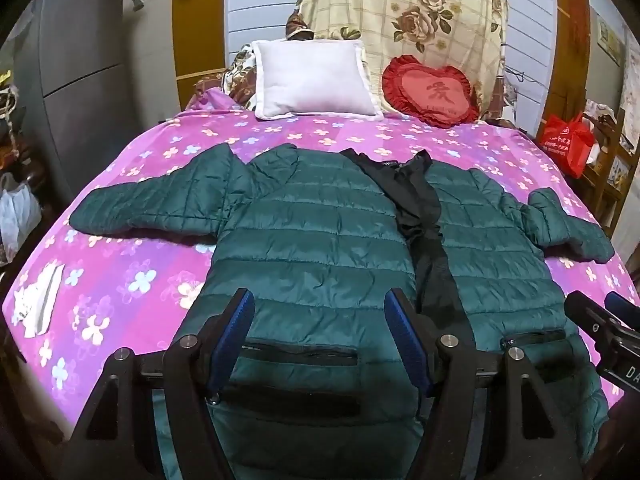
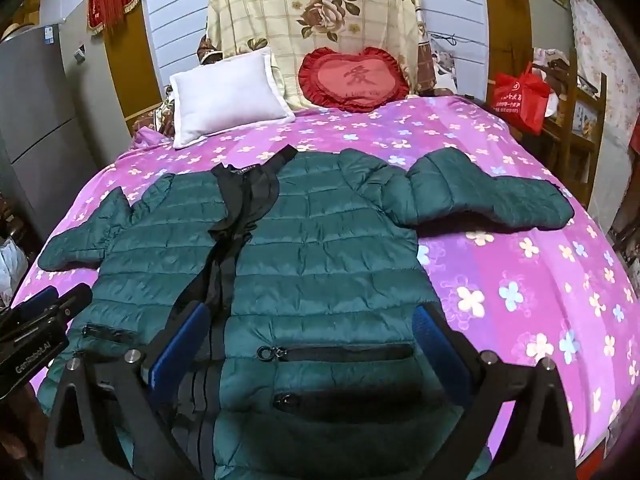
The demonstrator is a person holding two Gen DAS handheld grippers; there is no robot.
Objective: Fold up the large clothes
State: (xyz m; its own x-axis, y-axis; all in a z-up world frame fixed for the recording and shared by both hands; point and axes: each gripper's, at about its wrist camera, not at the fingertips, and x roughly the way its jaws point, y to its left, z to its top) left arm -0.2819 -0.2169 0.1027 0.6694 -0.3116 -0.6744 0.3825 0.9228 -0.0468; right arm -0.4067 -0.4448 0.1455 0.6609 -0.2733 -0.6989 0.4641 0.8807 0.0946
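A dark green quilted jacket [image 1: 320,236] lies flat and front-up on the purple flowered bedspread [image 1: 140,272], unzipped, with its black lining [image 1: 420,208] showing down the middle and both sleeves spread out. It also shows in the right wrist view [image 2: 328,248]. My left gripper [image 1: 320,312] is open above the jacket's left front panel, near the pocket zip [image 1: 300,354]. My right gripper [image 2: 312,320] is open above the right front panel, near its pocket zip [image 2: 340,352]. Neither holds anything.
A white pillow [image 1: 312,78], a red heart cushion [image 1: 432,92] and a floral quilt [image 1: 400,12] stand at the bed's head. A white cloth [image 1: 38,300] lies on the bed's left edge. A red bag [image 1: 568,144] sits on a shelf at the right, a grey cabinet [image 1: 80,60] at the left.
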